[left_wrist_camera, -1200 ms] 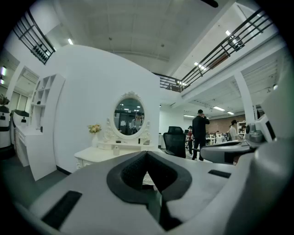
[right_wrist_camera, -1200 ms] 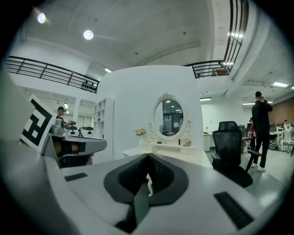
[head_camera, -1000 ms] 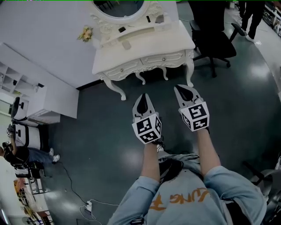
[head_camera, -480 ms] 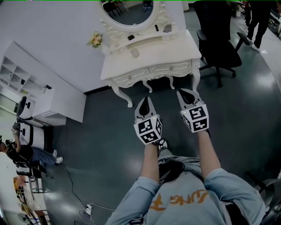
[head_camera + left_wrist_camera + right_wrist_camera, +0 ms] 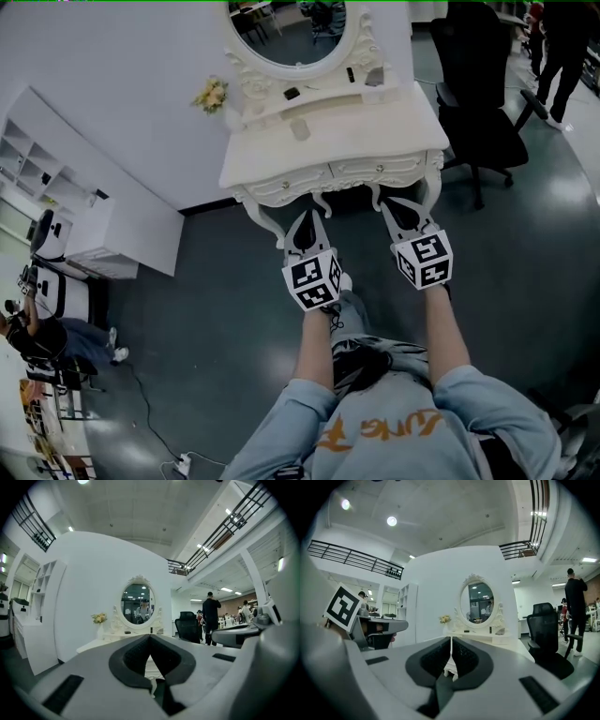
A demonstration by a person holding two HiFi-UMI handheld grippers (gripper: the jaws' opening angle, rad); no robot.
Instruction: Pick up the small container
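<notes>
With the left gripper [image 5: 306, 220] and right gripper [image 5: 393, 207] held closed and empty before the dressing table's [image 5: 384, 141] front edge, the approach is judged under way, and a reach to the small container [image 5: 300, 129] at the tabletop's middle, jaws parted, is called for next.

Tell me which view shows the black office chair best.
Right gripper view: the black high-backed office chair stands whole, backrest down to base, unobstructed. Head view catches the chair steeply from above, its top at the frame edge. Left gripper view shows the chair smaller, its base hidden behind the left gripper.
</notes>
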